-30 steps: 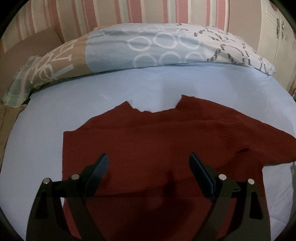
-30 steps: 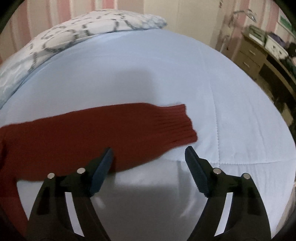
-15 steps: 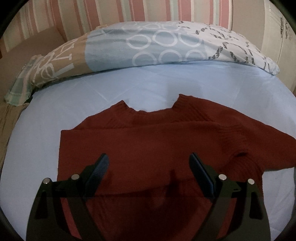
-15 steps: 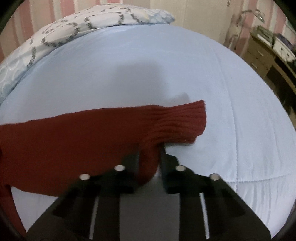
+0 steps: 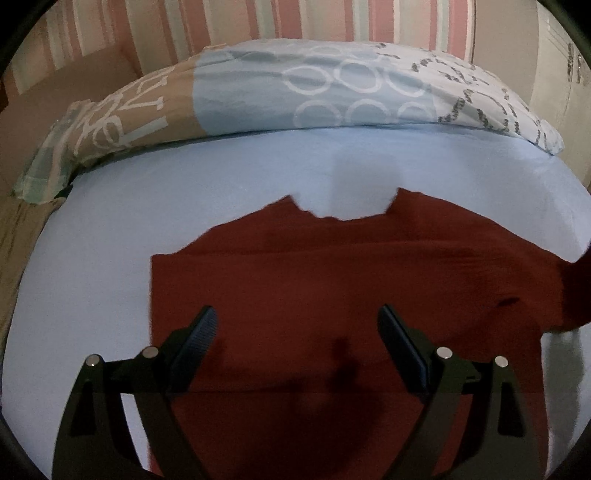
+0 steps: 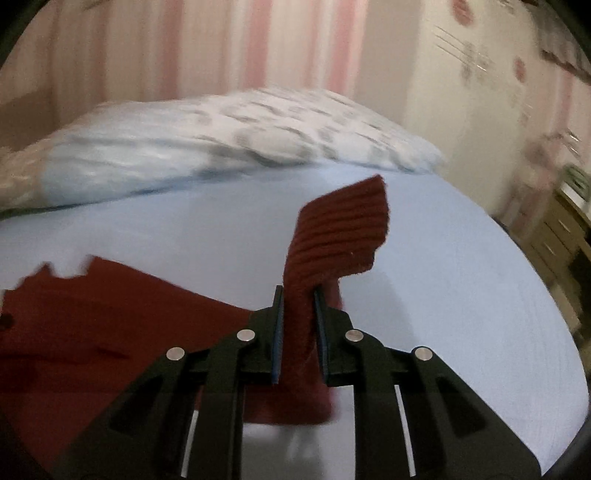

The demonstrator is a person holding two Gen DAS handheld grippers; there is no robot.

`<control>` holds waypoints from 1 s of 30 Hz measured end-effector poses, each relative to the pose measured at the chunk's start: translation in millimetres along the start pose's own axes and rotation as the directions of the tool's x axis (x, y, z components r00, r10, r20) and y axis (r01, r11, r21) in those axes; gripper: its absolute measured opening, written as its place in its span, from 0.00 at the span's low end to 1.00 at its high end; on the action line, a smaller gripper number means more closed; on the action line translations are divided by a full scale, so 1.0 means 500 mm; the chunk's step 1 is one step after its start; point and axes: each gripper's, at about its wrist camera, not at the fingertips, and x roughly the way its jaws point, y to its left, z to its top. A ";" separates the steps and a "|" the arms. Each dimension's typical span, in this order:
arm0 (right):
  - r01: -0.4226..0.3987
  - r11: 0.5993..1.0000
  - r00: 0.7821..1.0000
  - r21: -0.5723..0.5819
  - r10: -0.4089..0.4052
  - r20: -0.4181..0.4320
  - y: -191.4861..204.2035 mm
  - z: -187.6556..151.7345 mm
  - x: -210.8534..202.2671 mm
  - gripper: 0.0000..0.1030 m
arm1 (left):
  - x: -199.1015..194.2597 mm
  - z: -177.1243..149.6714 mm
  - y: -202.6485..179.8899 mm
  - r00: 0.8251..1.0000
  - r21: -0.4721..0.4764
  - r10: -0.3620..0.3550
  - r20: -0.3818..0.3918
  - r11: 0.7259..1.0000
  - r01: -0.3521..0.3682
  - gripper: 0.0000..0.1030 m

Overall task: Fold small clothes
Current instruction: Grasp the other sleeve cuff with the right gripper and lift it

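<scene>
A dark red knitted sweater lies flat on the light blue bed sheet, neck towards the pillow, with its left sleeve folded across the body. My left gripper is open and empty, hovering over the sweater's lower body. My right gripper is shut on the sweater's right sleeve near the ribbed cuff and holds it lifted off the bed; the cuff stands up above the jaws. The sweater body lies to the left in the right wrist view.
A long patterned pillow lies across the head of the bed against the striped wall. Wooden drawers stand beyond the bed's right edge. Bare sheet stretches to the right of the sweater.
My right gripper closed on the sleeve near the cuff, then lifted it and swung it up and leftward. The left gripper stayed open over the sweater body.
</scene>
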 end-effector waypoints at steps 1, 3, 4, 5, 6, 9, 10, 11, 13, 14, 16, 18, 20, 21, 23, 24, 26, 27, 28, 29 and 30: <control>-0.040 0.999 0.999 -0.024 0.040 0.007 0.046 0.013 -0.004 0.15 | -0.003 -0.001 0.014 1.000 -0.004 0.002 0.000 1.000 -0.002 0.86; -0.113 0.991 0.993 -0.077 0.114 0.015 0.140 0.032 -0.008 0.15 | -0.008 -0.005 0.040 1.000 -0.013 0.006 0.000 1.000 -0.006 0.86; -0.134 0.987 0.991 -0.093 0.136 0.016 0.168 0.037 -0.010 0.15 | -0.011 -0.007 0.050 1.000 -0.015 0.006 0.001 1.000 -0.006 0.86; -0.172 0.978 0.985 -0.118 0.175 0.014 0.218 0.041 -0.008 0.15 | -0.014 -0.009 0.061 1.000 -0.015 0.006 0.002 1.000 -0.006 0.86; -0.221 0.965 0.975 -0.141 0.223 -0.001 0.273 0.039 -0.004 0.15 | -0.016 -0.012 0.074 1.000 -0.017 0.008 0.002 1.000 -0.008 0.86; -0.318 0.930 0.948 -0.187 0.311 -0.065 0.388 0.023 0.024 0.15 | -0.017 -0.022 0.105 1.000 -0.021 0.015 -0.004 1.000 -0.016 0.86; -0.346 0.914 0.938 -0.211 0.332 -0.098 0.436 0.009 0.039 0.15 | -0.017 -0.026 0.116 1.000 -0.024 0.018 -0.005 1.000 -0.018 0.86; -0.366 0.902 0.930 -0.228 0.346 -0.127 0.470 -0.007 0.048 0.15 | -0.016 -0.032 0.129 1.000 -0.031 0.020 -0.007 0.999 -0.020 0.86; -0.409 0.876 0.908 -0.255 0.364 -0.205 0.534 -0.044 0.076 0.15 | -0.011 -0.040 0.148 1.000 -0.044 0.019 -0.014 0.999 -0.019 0.86; -0.418 0.869 0.901 -0.265 0.361 -0.238 0.552 -0.062 0.087 0.15 | -0.008 -0.044 0.154 1.000 -0.049 0.019 -0.019 0.999 -0.020 0.86; -0.429 0.864 0.890 -0.264 0.356 -0.284 0.570 -0.093 0.101 0.20 | -0.002 -0.056 0.167 0.999 -0.057 0.019 -0.034 0.998 -0.021 0.86; -0.447 0.860 0.880 -0.244 0.373 -0.295 0.559 -0.103 0.098 0.41 | 0.002 -0.066 0.173 0.999 -0.055 0.019 -0.040 0.998 -0.021 0.86; -0.463 0.857 0.872 -0.225 0.395 -0.288 0.540 -0.102 0.089 0.58 | 0.005 -0.074 0.173 0.999 -0.055 0.008 -0.044 0.998 -0.010 0.86; -0.464 0.859 0.873 -0.217 0.401 -0.279 0.526 -0.102 0.080 0.62 | 0.008 -0.078 0.170 0.999 -0.059 -0.006 -0.051 0.998 0.003 0.86; -0.462 0.866 0.874 -0.193 0.408 -0.264 0.486 -0.099 0.059 0.64 | 0.011 -0.082 0.160 0.997 -0.074 -0.048 -0.061 0.996 0.043 0.86; -0.456 0.870 0.877 -0.187 0.405 -0.257 0.473 -0.097 0.053 0.67 | 0.014 -0.083 0.151 0.995 -0.079 -0.073 -0.063 0.995 0.068 0.86; -0.406 0.893 0.904 -0.192 0.363 -0.225 0.434 -0.095 0.042 0.68 | 0.019 -0.081 0.127 0.993 -0.073 -0.100 -0.063 0.993 0.095 0.86; -0.381 0.903 0.916 -0.197 0.342 -0.209 0.417 -0.097 0.036 0.68 | 0.024 -0.078 0.107 0.990 -0.067 -0.123 -0.064 0.991 0.119 0.86; -0.364 0.911 0.924 -0.193 0.328 -0.196 0.399 -0.097 0.031 0.68 | 0.030 -0.074 0.089 0.988 -0.062 -0.140 -0.065 0.989 0.136 0.86; -0.353 0.917 0.929 -0.186 0.320 -0.187 0.390 -0.100 0.027 0.68 | 0.035 -0.070 0.078 0.987 -0.059 -0.147 -0.067 0.988 0.144 0.86; -0.347 0.920 0.931 -0.180 0.315 -0.184 0.376 -0.100 0.029 0.68 | 0.043 -0.064 0.060 0.985 -0.055 -0.158 -0.071 0.987 0.154 0.86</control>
